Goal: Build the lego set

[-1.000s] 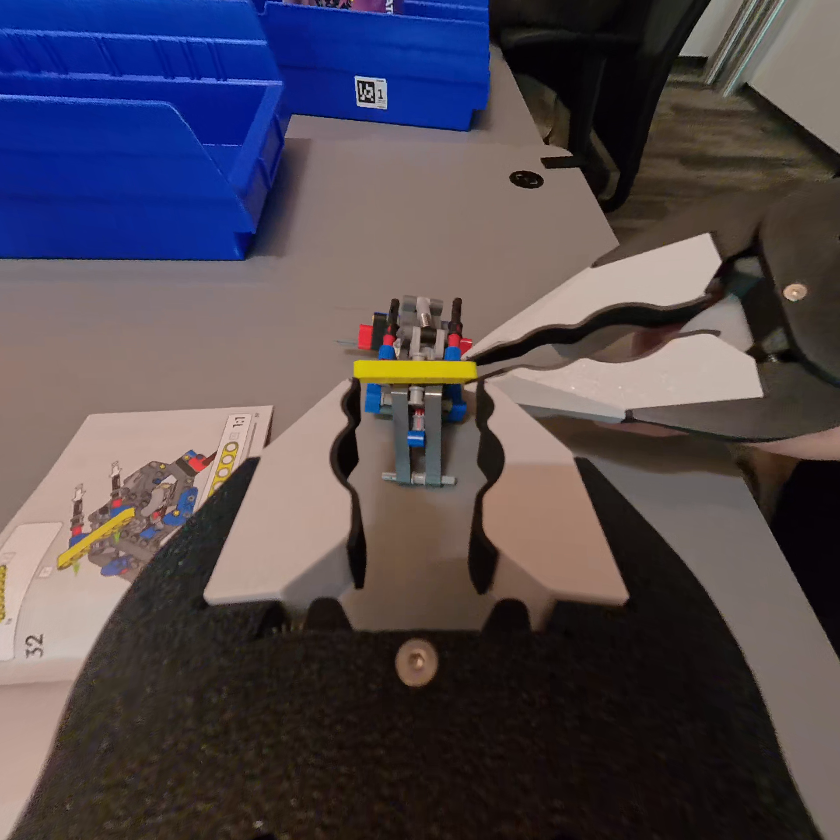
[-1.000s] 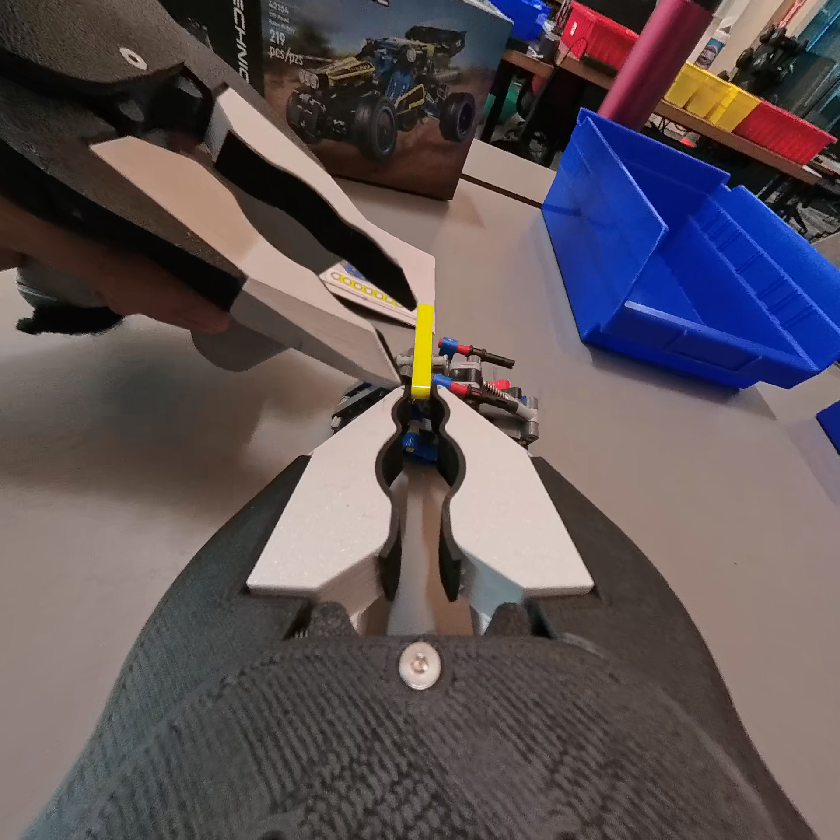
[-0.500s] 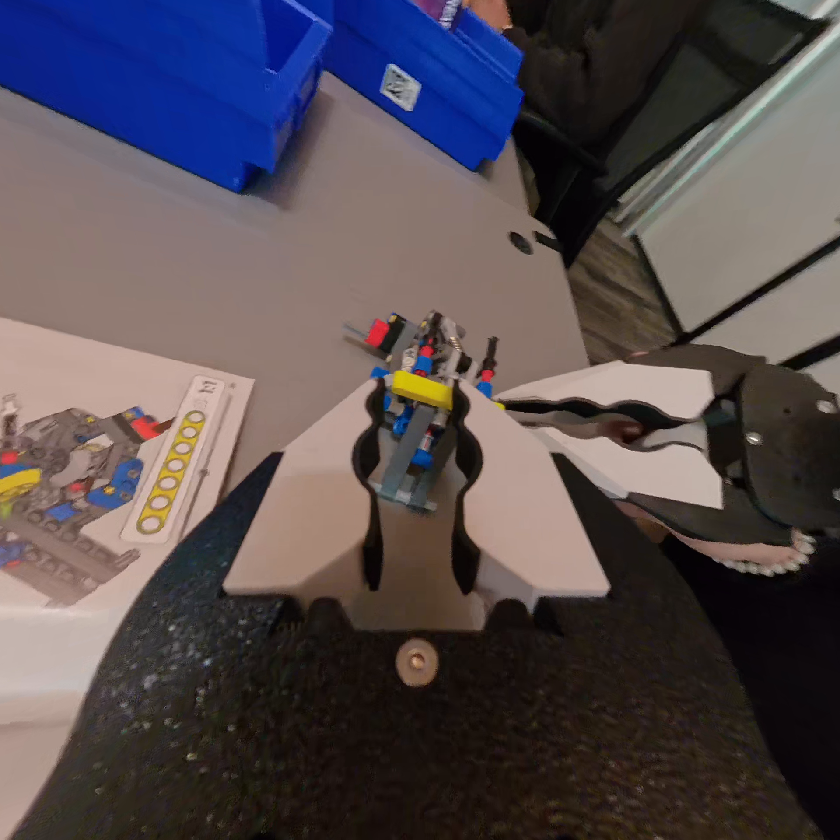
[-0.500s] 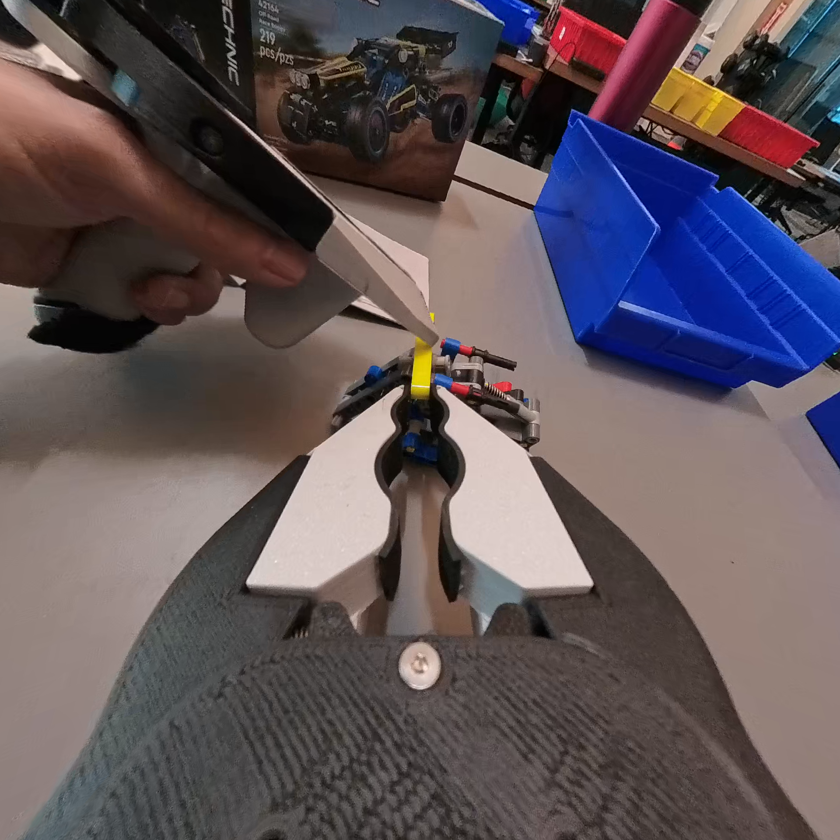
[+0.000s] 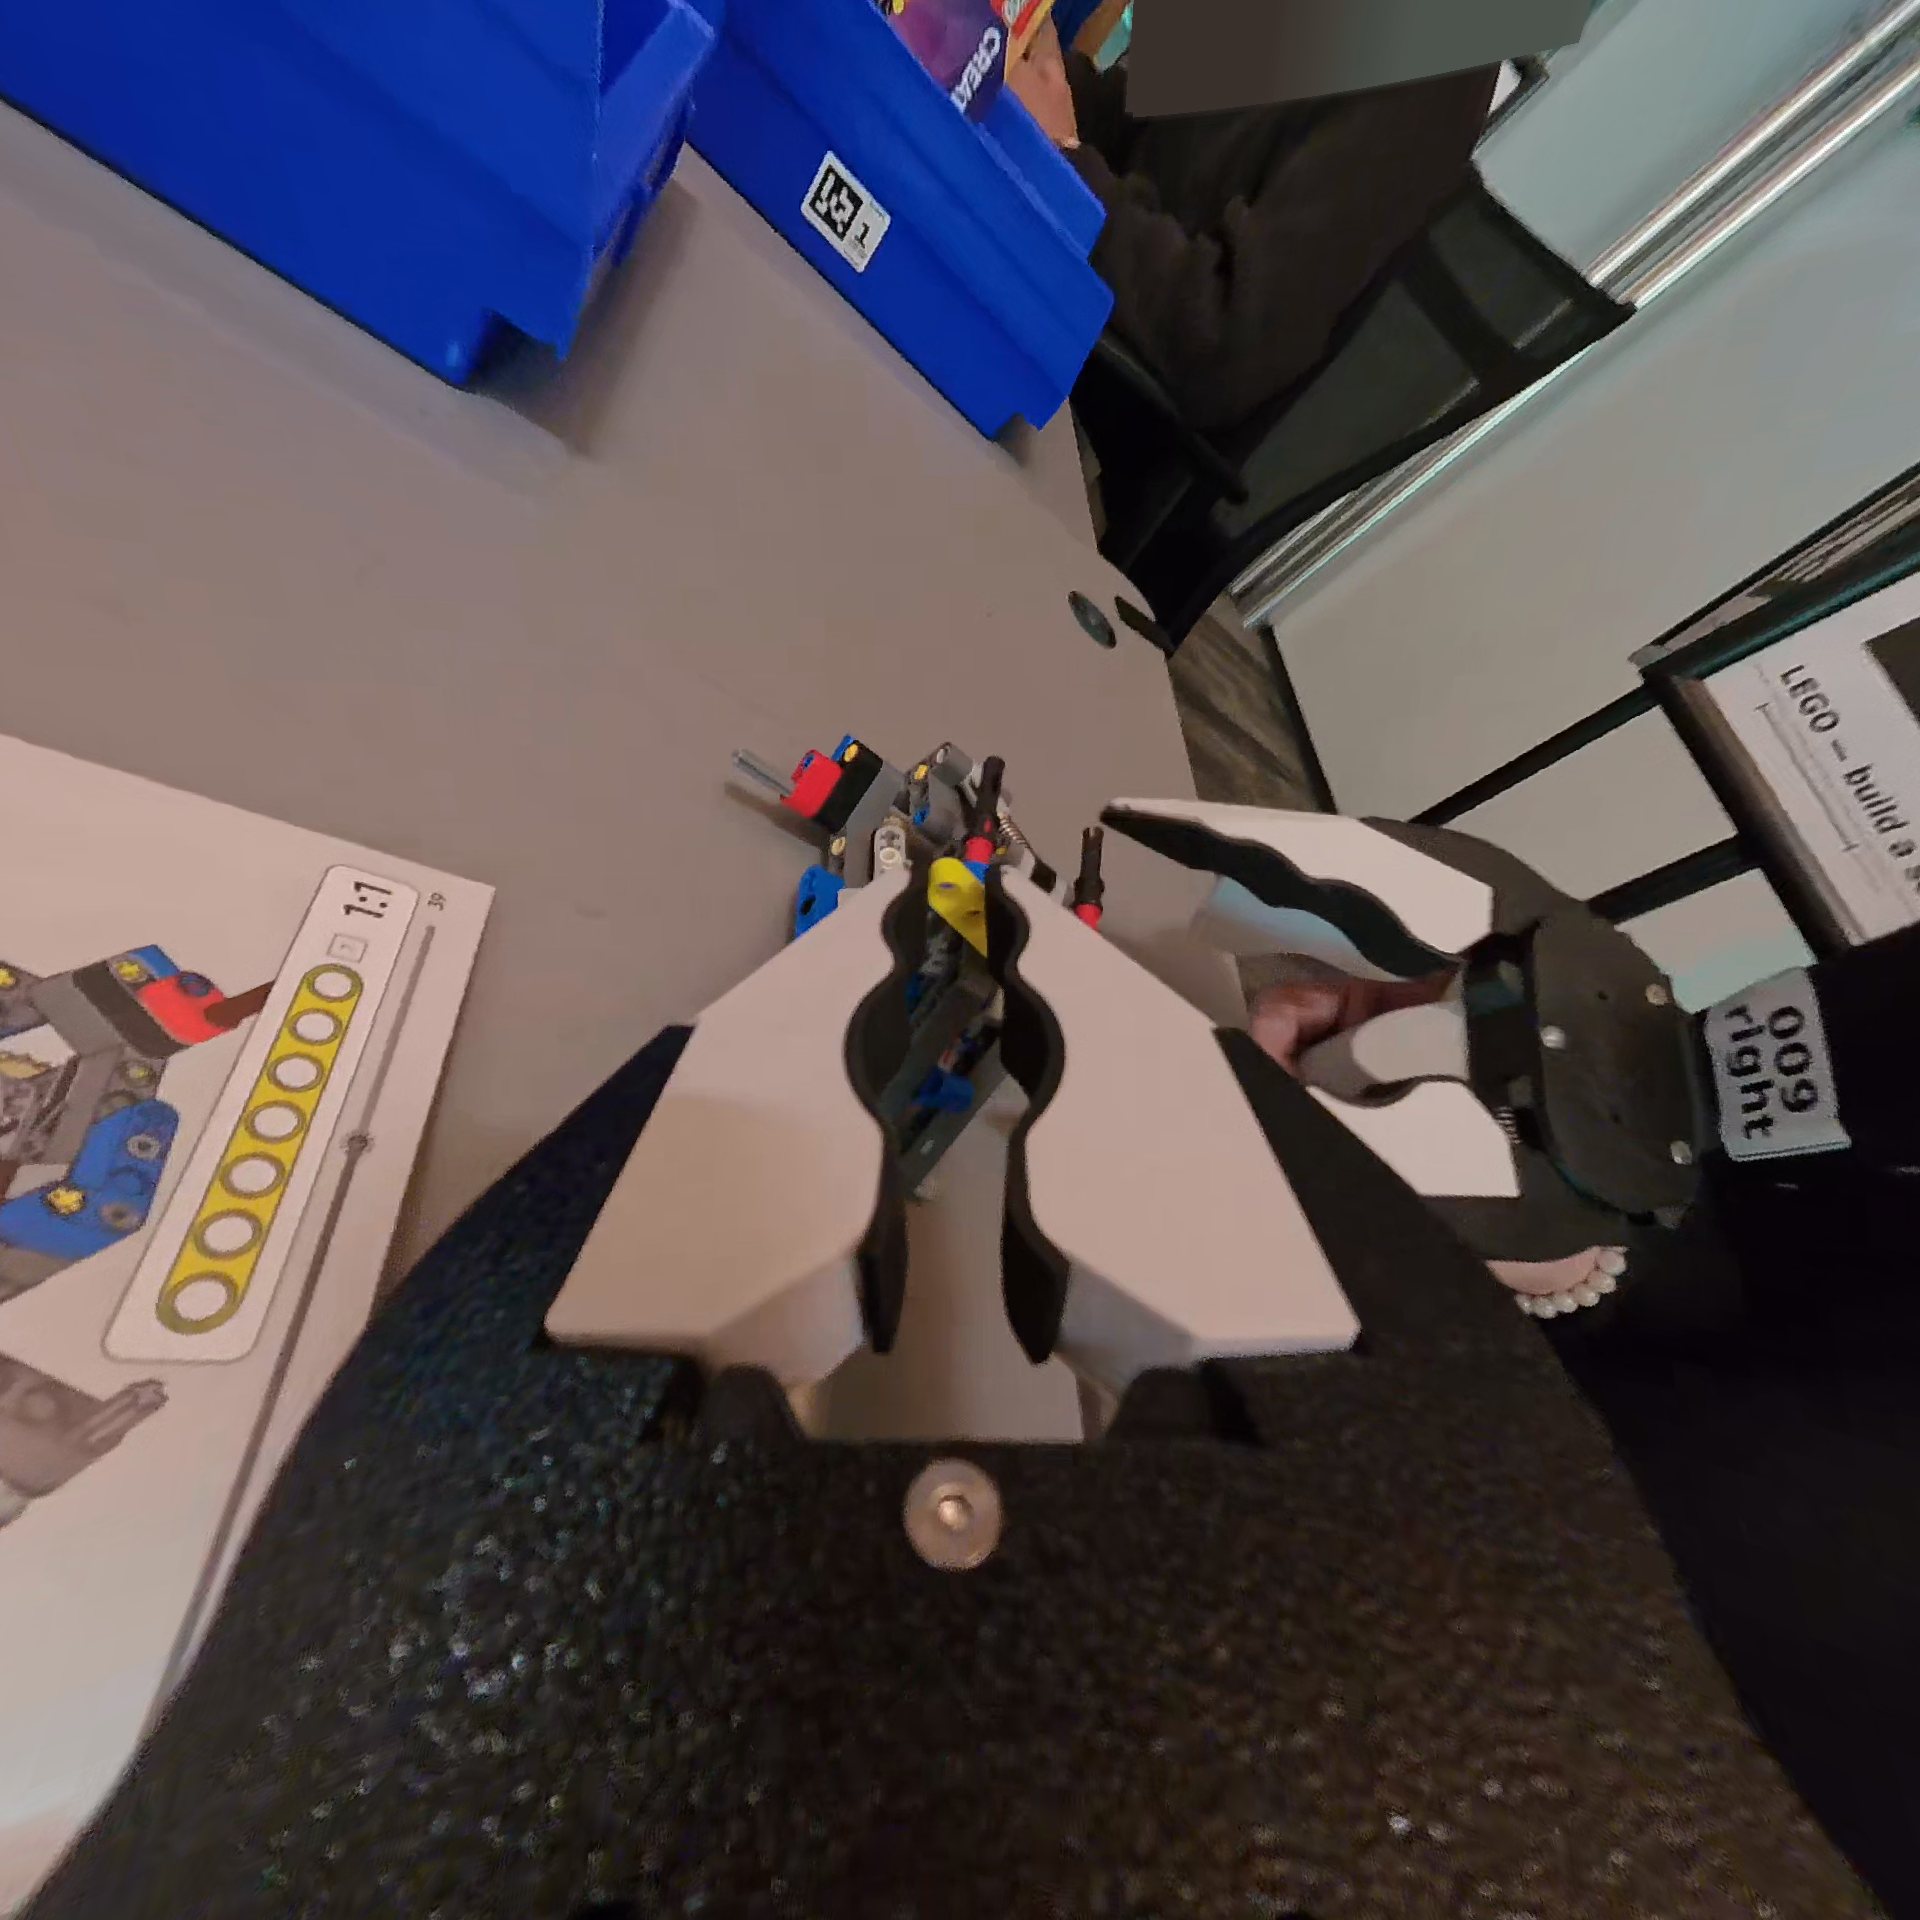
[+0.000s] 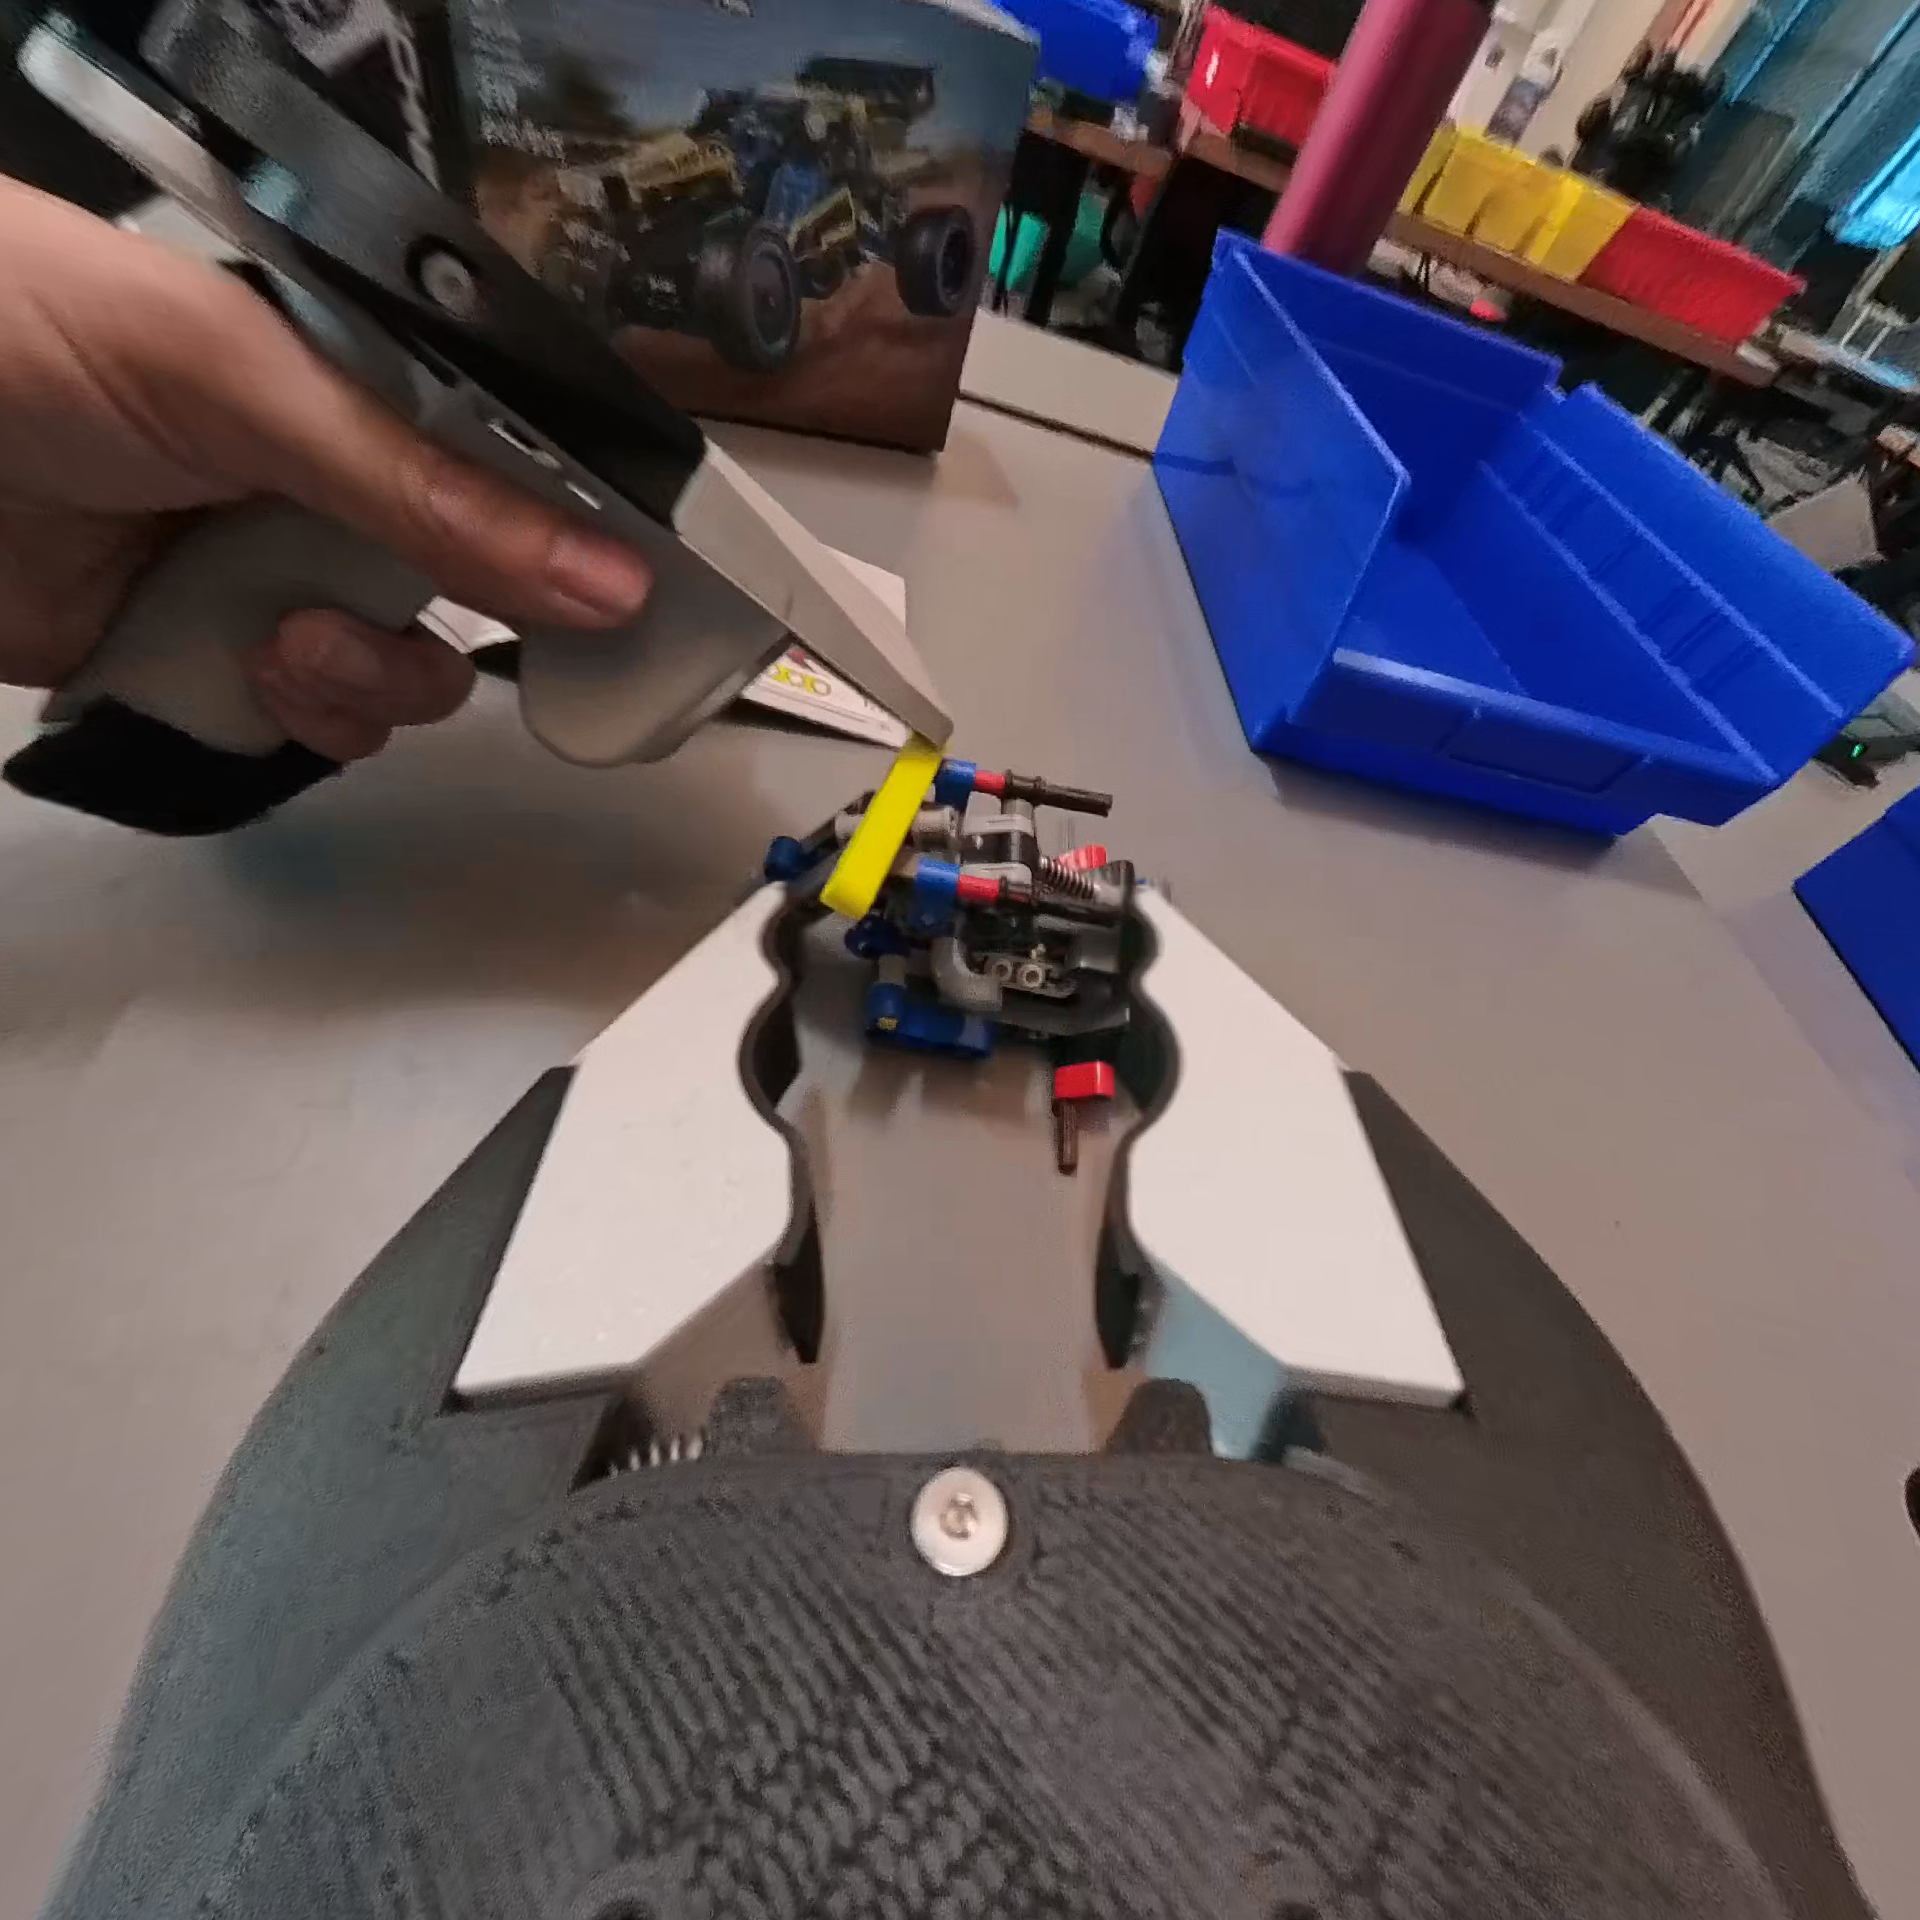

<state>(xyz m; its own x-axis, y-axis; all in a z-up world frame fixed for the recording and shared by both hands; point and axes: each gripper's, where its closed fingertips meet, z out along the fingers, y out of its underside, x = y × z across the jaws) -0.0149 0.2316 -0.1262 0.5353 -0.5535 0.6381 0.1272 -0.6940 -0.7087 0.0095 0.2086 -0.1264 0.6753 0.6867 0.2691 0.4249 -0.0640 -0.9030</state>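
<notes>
A small brick model (image 6: 997, 935) of grey, blue, red and black parts sits on the grey table (image 6: 1351, 1039). A yellow beam (image 6: 878, 836) is on its near-left side and leans over. My left gripper (image 5: 954, 896) is shut on the top end of the yellow beam (image 5: 958, 899). The right wrist view shows the left gripper's tip (image 6: 920, 722) on that end. My right gripper (image 6: 956, 914) is open wide. The model lies between its fingers without either pad pressing on it. In the left wrist view the right gripper (image 5: 1195, 935) is open just right of the model (image 5: 894, 821).
An open instruction booklet (image 5: 260, 1091) lies left of the model. Blue bins (image 5: 416, 156) stand at the back, and one (image 6: 1507, 582) stands to the right. A printed box (image 6: 748, 229) stands behind. A hand (image 6: 260, 468) holds the left gripper. The table edge (image 5: 1164, 665) is near. Across from one pair of fingers to the other is roughly 4 cm.
My left jaws closed on the yellow beam while the gripper rolled and tilted. My right jaws, shut at the model before, opened wide and let go. The yellow beam now leans.
</notes>
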